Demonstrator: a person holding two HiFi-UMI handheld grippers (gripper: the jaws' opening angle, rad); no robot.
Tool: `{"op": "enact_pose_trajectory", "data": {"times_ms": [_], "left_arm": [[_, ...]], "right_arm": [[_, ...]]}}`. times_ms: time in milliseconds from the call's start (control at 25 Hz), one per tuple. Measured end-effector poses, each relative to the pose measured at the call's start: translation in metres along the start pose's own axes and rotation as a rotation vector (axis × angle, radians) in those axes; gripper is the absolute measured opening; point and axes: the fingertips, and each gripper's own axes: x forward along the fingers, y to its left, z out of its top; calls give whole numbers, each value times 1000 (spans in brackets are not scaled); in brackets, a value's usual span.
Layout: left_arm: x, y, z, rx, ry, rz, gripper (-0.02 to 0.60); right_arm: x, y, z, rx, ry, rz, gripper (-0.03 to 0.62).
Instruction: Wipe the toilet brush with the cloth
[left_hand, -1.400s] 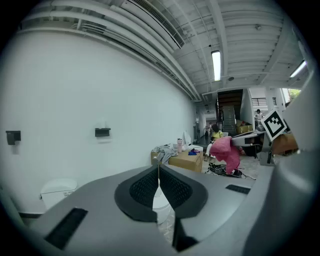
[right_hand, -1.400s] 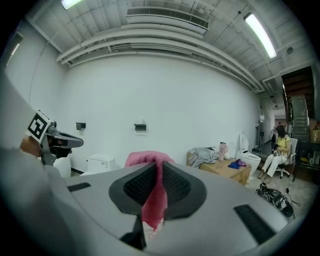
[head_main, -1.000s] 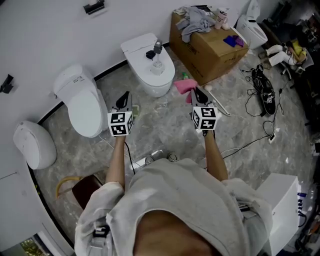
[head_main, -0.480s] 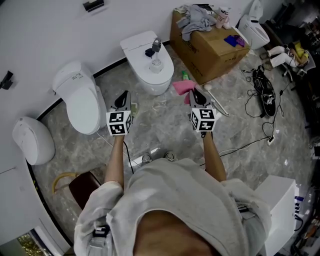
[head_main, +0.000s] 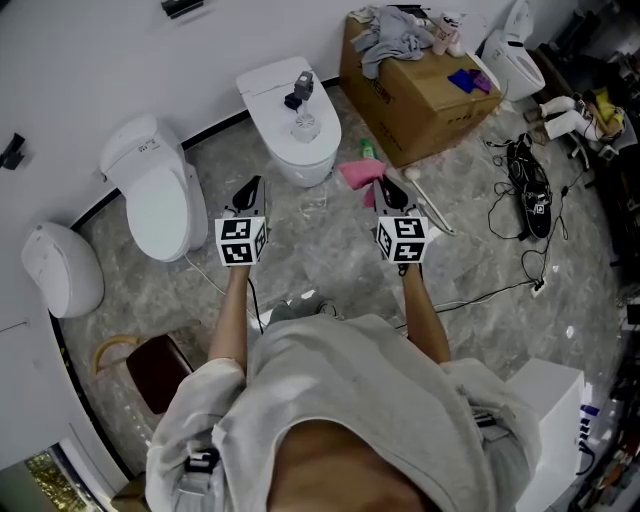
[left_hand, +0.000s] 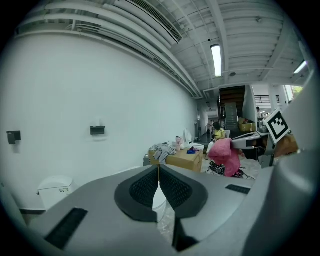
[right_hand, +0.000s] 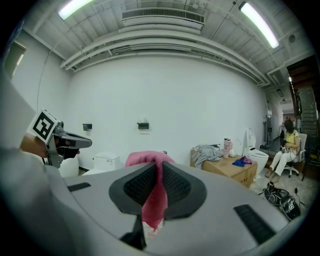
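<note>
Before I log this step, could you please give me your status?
Left gripper shut, empty. Right gripper shut on cloth. Brush apparently on toilet, untouched. Nothing between.

The left gripper (left_hand: 158, 172) has its two jaws pressed together at the tips, with nothing between them. Over to the right, the right gripper (left_hand: 234, 145) holds a pink cloth (left_hand: 225, 156), which hangs down. Behind is a brown box (left_hand: 184, 159) with clothes on top, near a big white wall (left_hand: 75, 100).
</note>
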Motion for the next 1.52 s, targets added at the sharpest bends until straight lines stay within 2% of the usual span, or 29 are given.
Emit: {"op": "enact_pose_trajectory", "data": {"times_ms": [280, 600, 800, 1040, 1520], "left_arm": [[12, -16, -8, 5, 26, -8, 25], [34, -5, -7, 4, 35, -4, 25], [66, 6, -1, 0, 25, -22, 25], [118, 33, 17, 7, 7, -67, 25], [209, 119, 56, -1, -19, -124, 25]], "right_arm": [[5, -14, -10, 5, 17, 13, 60], [27, -25, -10, 6, 24, 11, 60], [52, -34, -5, 2, 30, -2, 60], [97, -46, 13, -5, 26, -47, 60], [199, -43, 62, -8, 30, -115, 60]]}}
